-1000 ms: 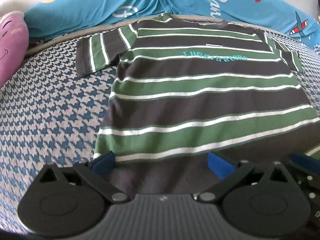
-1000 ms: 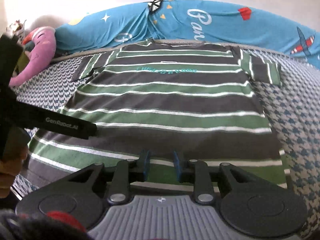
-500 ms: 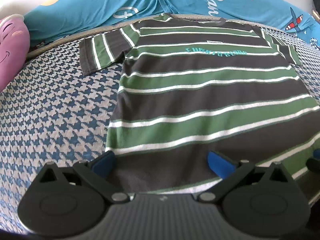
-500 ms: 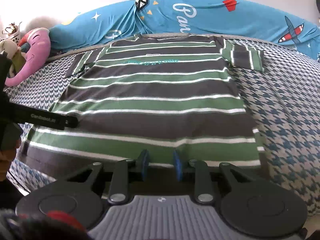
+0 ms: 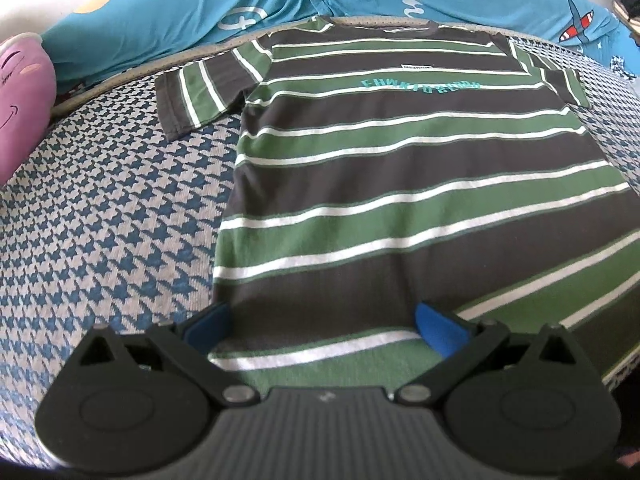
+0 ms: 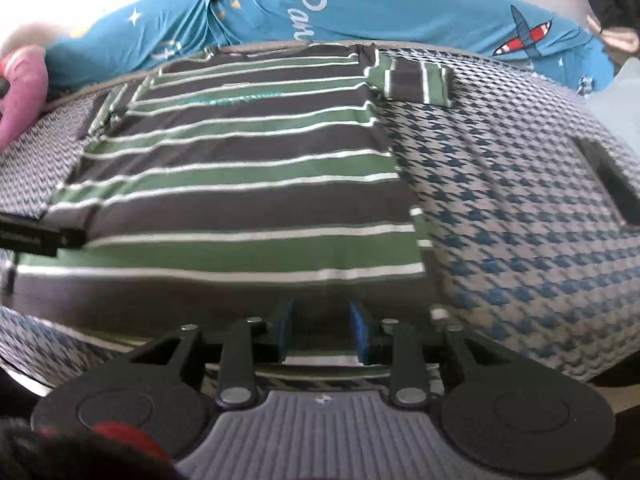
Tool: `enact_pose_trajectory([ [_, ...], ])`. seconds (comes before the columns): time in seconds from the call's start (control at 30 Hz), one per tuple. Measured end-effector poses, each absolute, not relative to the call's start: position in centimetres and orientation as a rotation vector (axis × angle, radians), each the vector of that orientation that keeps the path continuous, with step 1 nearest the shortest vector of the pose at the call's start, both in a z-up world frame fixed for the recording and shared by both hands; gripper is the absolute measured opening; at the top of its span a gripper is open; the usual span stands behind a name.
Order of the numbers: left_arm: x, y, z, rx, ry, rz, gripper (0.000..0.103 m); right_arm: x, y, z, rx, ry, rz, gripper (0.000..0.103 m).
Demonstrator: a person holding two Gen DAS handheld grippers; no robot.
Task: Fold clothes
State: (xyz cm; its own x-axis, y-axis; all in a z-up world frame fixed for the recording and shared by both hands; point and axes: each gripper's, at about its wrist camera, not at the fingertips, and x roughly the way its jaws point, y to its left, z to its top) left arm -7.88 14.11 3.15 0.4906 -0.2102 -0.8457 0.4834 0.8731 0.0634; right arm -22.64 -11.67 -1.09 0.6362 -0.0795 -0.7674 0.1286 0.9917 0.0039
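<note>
A T-shirt [image 5: 400,184] with green, dark grey and white stripes lies flat, front up, on the houndstooth bed cover [image 5: 100,220], collar at the far side. My left gripper [image 5: 322,328] is open wide over the shirt's lower left part, its left blue pad [image 5: 208,326] at the shirt's side edge. In the right wrist view the T-shirt [image 6: 248,200] fills the left half. My right gripper [image 6: 322,332] hovers at the hem near the lower right corner, its blue pads a small gap apart with fabric showing between them.
A blue printed bedding roll [image 5: 240,8] lies along the far edge behind the collar. A pink plush toy [image 5: 20,92] sits at far left. Bare houndstooth cover [image 6: 520,220] stretches right of the shirt. The left tool's black housing [image 6: 40,236] shows at the right view's left edge.
Both views shifted: the left gripper drew back and left along the hem, and the right gripper moved right toward the shirt's lower right corner. Finger gaps look unchanged.
</note>
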Motion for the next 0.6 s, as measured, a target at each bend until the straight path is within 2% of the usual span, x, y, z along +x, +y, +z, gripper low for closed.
enact_pose_trajectory([
  [0.23, -7.3, 13.2, 4.2, 0.285, 0.922, -0.423, 0.103, -21.4, -13.0, 1.3, 0.066, 0.786, -0.073, 0.033],
  [0.6, -4.9, 11.0, 3.7, 0.266, 0.931, -0.404, 0.103, -16.9, -14.5, 1.2, 0.077, 0.797, 0.025, 0.034],
])
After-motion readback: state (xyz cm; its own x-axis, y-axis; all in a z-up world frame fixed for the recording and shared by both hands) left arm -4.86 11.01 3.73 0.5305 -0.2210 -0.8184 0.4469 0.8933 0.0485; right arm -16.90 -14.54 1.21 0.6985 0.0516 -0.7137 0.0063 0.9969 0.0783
